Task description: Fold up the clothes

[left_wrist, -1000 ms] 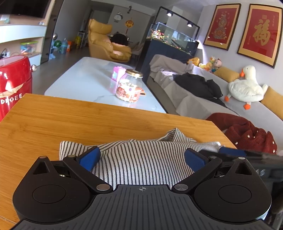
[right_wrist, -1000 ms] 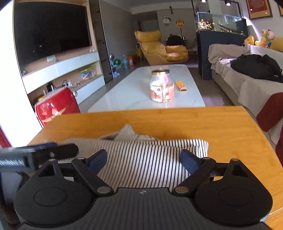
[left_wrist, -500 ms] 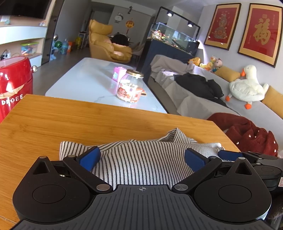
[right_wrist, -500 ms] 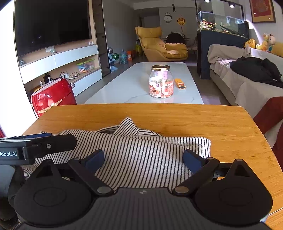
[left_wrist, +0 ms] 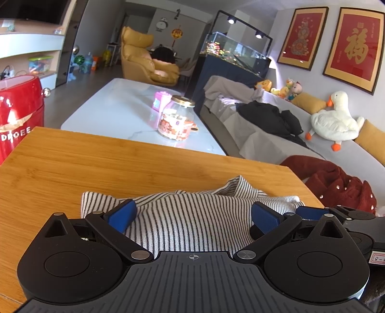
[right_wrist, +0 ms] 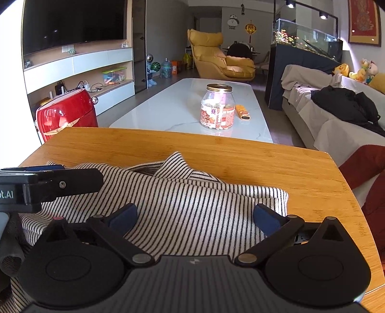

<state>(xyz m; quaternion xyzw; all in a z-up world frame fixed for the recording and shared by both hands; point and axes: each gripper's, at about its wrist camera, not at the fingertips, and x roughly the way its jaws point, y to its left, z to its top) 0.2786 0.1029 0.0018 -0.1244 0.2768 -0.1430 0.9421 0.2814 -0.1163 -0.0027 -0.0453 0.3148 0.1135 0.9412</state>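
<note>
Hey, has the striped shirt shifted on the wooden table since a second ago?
Cannot tell for certain. In the left wrist view the striped shirt keeps its place against the wooden table's far edge; the right wrist view's framing changed.

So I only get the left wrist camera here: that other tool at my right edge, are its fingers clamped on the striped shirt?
Observer: No. In the right wrist view the right gripper has its fingers spread wide and opening, with the striped shirt lying loose between them.
Visitor: And the orange bit poking out behind the jar?
Observer: A flat orange oblong lying on the white coffee table beside the jar; I cannot tell what it is.
Visitor: Anything on the wall to my left?
Observer: A large dark television above the shelves.
</note>
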